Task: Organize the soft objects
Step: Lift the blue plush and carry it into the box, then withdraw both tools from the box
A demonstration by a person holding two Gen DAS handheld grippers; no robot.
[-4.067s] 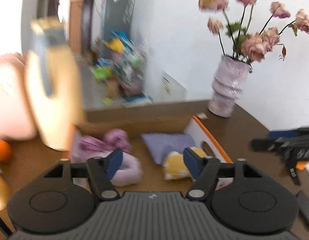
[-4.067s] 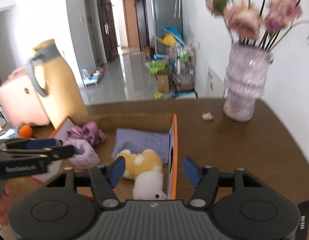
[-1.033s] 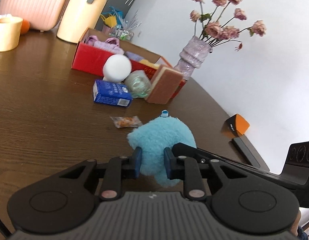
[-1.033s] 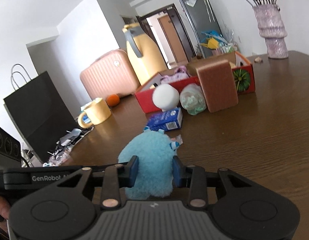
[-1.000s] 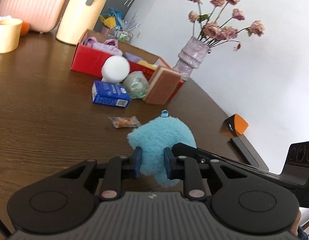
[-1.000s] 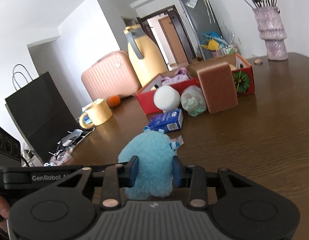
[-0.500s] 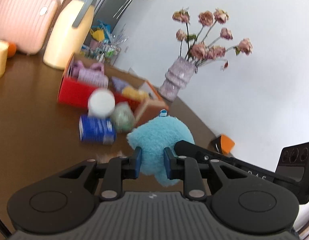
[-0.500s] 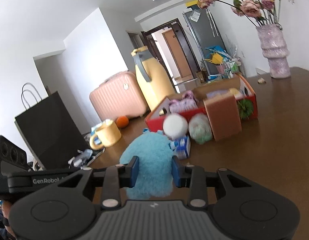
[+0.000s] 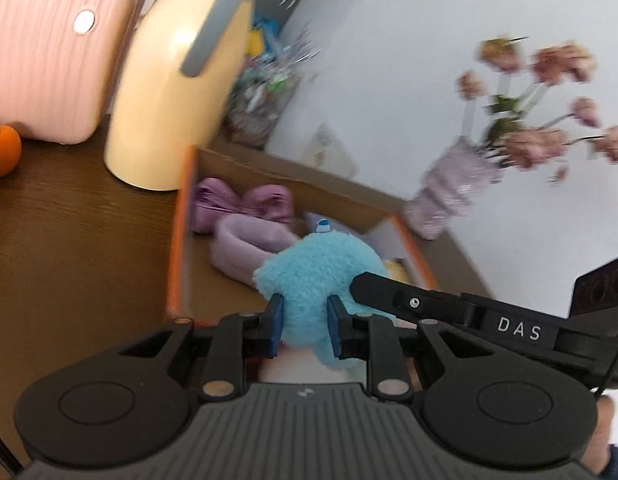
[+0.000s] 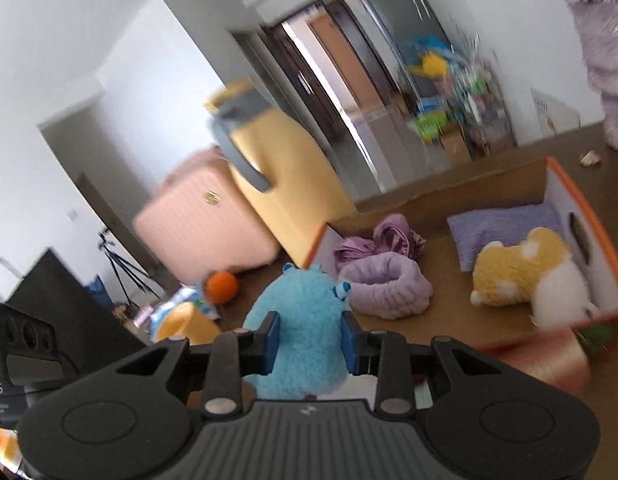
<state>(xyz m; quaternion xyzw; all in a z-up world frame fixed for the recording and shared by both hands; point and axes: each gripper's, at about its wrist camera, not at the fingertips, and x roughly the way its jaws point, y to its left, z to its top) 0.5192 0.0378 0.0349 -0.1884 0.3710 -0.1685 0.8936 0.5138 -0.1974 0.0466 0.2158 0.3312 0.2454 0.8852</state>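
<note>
Left wrist: your left gripper (image 9: 305, 326) and right gripper (image 10: 310, 336) both clench the blue plush toy (image 9: 321, 272) above the cardboard box (image 9: 177, 240).

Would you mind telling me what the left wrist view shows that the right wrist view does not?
Only the left wrist view shows the pink flowers above their vase and the right gripper's arm reaching in from the side.

Only the right wrist view shows the yellow and white plush, the lilac cloth, the doorway and a yellow mug.

Both show the blue plush toy pinched by each gripper, left gripper and right gripper, at the cardboard box, plus the purple items, yellow jug, pink suitcase and orange.
</note>
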